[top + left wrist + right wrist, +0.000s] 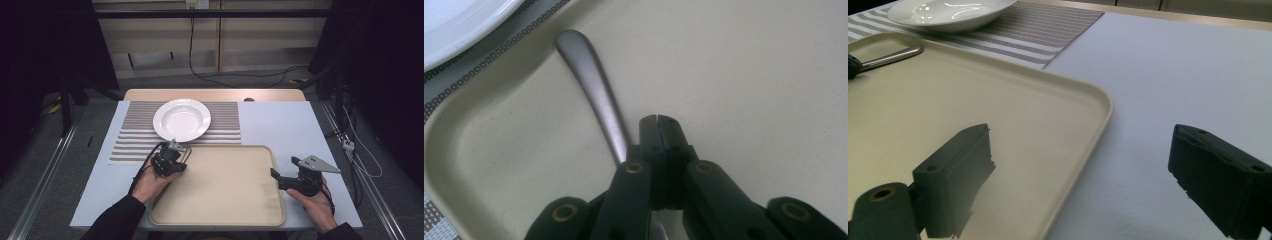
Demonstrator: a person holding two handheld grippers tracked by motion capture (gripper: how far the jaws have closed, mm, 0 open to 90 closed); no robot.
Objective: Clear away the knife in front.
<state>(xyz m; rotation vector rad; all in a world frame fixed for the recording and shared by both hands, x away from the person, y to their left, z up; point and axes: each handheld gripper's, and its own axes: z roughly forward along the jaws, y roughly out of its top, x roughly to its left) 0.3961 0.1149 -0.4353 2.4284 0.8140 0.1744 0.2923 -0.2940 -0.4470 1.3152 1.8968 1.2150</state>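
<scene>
Left gripper (657,120) sits low over the near-left corner of the beige tray (225,200), jaws pressed together. A metal utensil handle (594,90) runs just beside the jaws and on ahead of them, lying on the tray floor toward its rounded corner; the utensil's working end is hidden beneath the gripper. Whether the jaws pinch the handle cannot be told.

Ahead and to the left of this gripper: a white plate (181,119) resting on a striped placemat (135,140), just beyond the tray rim.

Right gripper (1078,165) released, jaws wide apart, grasping nothing. It straddles the tray's right edge, one jaw over the tray, the other over the pale surface (290,125).
</scene>
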